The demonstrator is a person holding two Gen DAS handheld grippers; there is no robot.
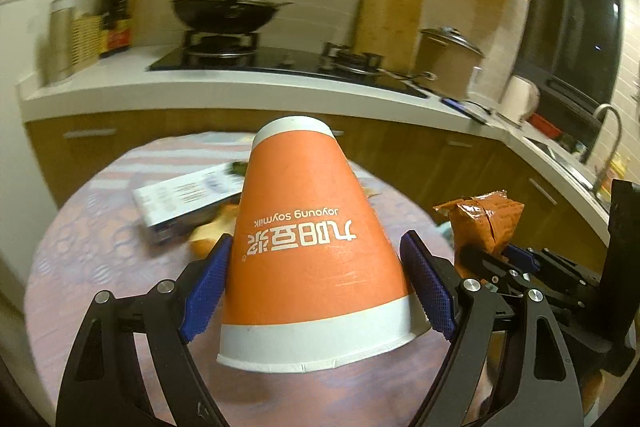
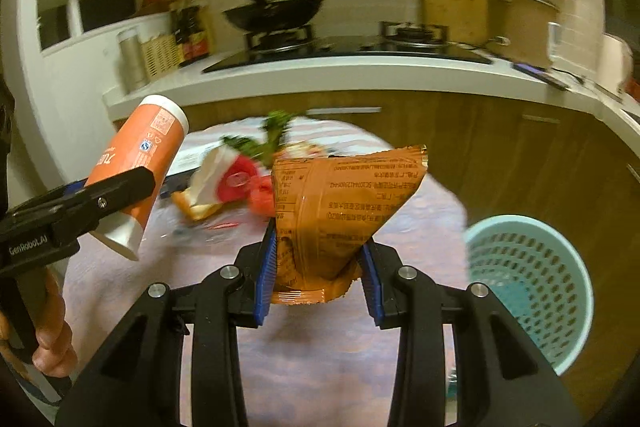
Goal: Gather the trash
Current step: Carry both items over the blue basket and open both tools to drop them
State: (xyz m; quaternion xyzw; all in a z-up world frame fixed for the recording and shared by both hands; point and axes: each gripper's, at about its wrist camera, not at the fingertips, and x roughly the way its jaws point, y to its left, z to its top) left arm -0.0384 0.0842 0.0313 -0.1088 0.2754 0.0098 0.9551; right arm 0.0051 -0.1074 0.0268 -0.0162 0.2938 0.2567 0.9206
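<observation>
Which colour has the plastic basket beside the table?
Light turquoise; the perforated basket shows best in the right wrist view.

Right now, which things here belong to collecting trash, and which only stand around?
Job: orange paper cup in left tool; crumpled orange snack bag in right tool; pale blue perforated bin; scraps on the round table.
Bystanders: black wok; wooden cutting board; lidded pot.

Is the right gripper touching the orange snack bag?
Touching. The right wrist view shows the right gripper with both blue pads pressed against the orange snack bag, pinching its lower end.
</observation>
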